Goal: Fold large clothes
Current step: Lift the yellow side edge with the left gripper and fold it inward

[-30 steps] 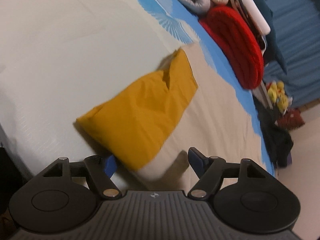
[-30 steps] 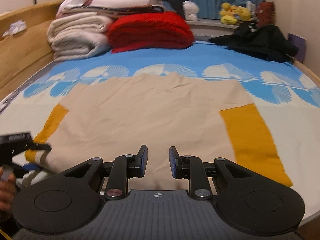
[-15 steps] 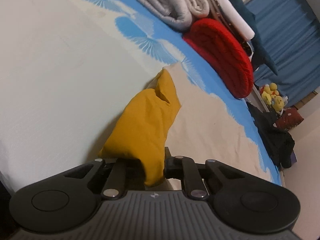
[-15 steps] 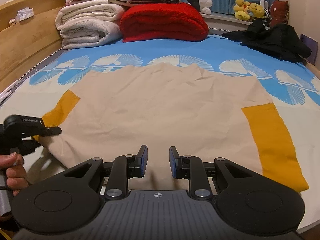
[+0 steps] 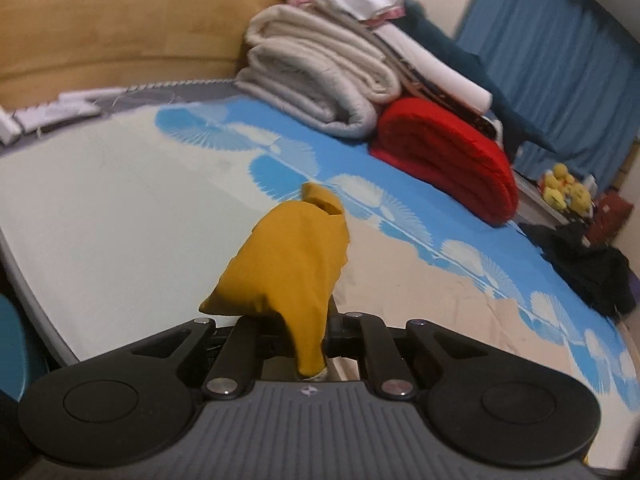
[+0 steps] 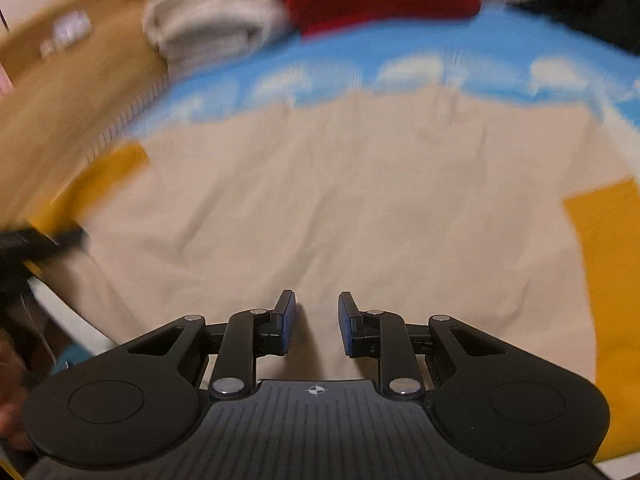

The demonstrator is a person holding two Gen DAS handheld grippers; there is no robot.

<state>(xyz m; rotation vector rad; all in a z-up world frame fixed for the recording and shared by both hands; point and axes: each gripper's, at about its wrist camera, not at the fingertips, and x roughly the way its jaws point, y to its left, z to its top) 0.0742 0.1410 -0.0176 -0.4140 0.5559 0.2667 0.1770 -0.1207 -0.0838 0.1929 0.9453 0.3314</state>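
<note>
Left gripper point(image 5: 308, 330): its fingers are clenched on the mustard sleeve point(image 5: 288, 276), which bunches up and rises from the jaws.
Right gripper point(image 6: 316, 322): fingers apart with a clear gap, grasping nothing, hovering low over the near hem of the garment.
Garment point(image 6: 352, 200): a large beige top with mustard sleeves, spread flat across the bed point(image 5: 100, 216); one sleeve lies out at the right edge, the other is lifted at the left.
Bed cover: pale near the foot, blue with white fan shapes farther up.
Far end of bed: a folded cream blanket point(image 5: 320, 76) beside a folded red blanket point(image 5: 448, 156), touching, with more folded laundry piled on top.
Far right: dark clothes point(image 5: 584, 264) heaped at the bed's edge, blue curtain point(image 5: 560, 64) behind.
Right view: blurred toward the top and left.
</note>
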